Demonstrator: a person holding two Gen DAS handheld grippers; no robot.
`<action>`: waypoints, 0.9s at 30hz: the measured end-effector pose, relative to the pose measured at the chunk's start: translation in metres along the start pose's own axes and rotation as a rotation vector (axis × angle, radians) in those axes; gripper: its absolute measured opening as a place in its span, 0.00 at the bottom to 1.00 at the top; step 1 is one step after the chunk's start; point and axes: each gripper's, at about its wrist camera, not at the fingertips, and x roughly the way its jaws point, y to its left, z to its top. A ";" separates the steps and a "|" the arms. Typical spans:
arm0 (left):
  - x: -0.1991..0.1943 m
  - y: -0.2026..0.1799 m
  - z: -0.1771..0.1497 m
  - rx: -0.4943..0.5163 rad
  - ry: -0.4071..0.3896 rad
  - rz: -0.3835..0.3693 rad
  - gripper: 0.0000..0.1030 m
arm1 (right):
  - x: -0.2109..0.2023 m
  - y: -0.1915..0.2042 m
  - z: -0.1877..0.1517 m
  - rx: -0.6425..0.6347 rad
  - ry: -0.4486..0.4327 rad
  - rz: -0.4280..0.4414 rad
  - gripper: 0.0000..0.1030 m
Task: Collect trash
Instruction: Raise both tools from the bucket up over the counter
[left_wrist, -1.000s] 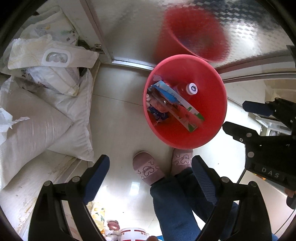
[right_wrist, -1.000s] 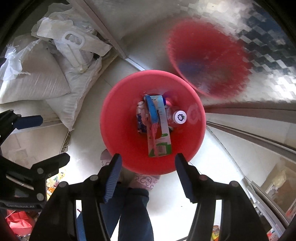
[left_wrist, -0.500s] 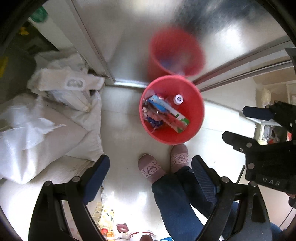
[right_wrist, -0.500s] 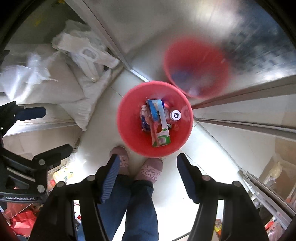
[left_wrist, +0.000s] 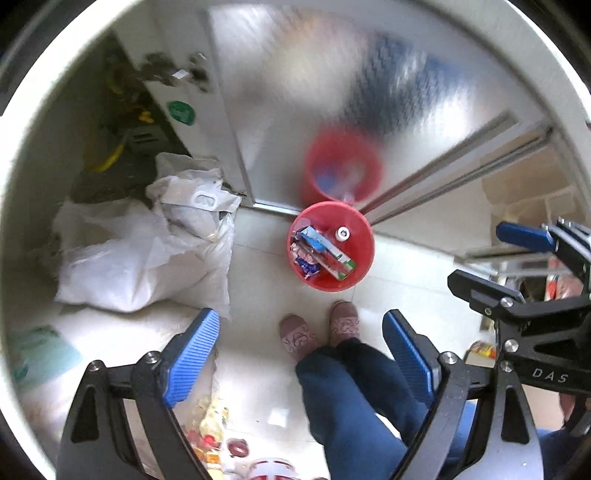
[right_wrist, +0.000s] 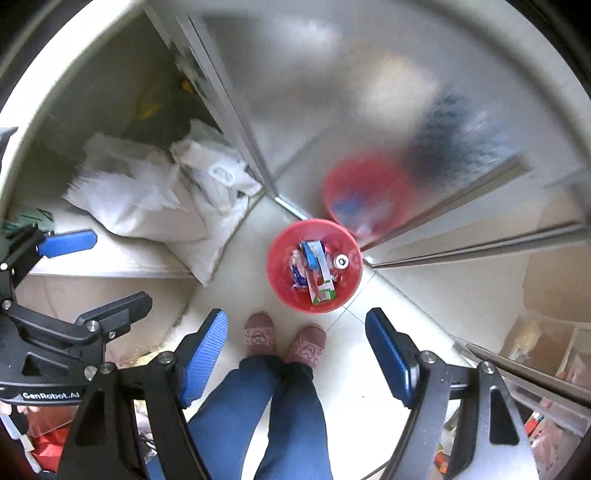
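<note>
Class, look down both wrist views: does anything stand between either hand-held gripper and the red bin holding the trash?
Nothing visible does. The left hand-held gripper and right hand-held gripper are both open and empty, high above the red bin. Only bare floor and the person's slippers lie below, beside the bin, not over it.

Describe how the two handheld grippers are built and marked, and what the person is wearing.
Both grippers have black angular frames with silver screws and ribbed blue pads. The left gripper reads "GenRobot.AI" on its side; the right gripper reads "DAS". The person wears dark blue trousers and pink patterned slippers.
</note>
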 end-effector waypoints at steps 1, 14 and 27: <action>-0.011 -0.001 -0.001 -0.012 -0.013 -0.006 0.86 | -0.013 0.000 -0.001 0.010 -0.017 0.007 0.73; -0.143 -0.019 -0.001 -0.028 -0.234 0.056 0.86 | -0.131 -0.001 0.004 0.013 -0.234 0.085 0.73; -0.211 -0.036 0.029 0.023 -0.416 0.193 0.86 | -0.188 -0.019 0.036 -0.035 -0.377 0.040 0.73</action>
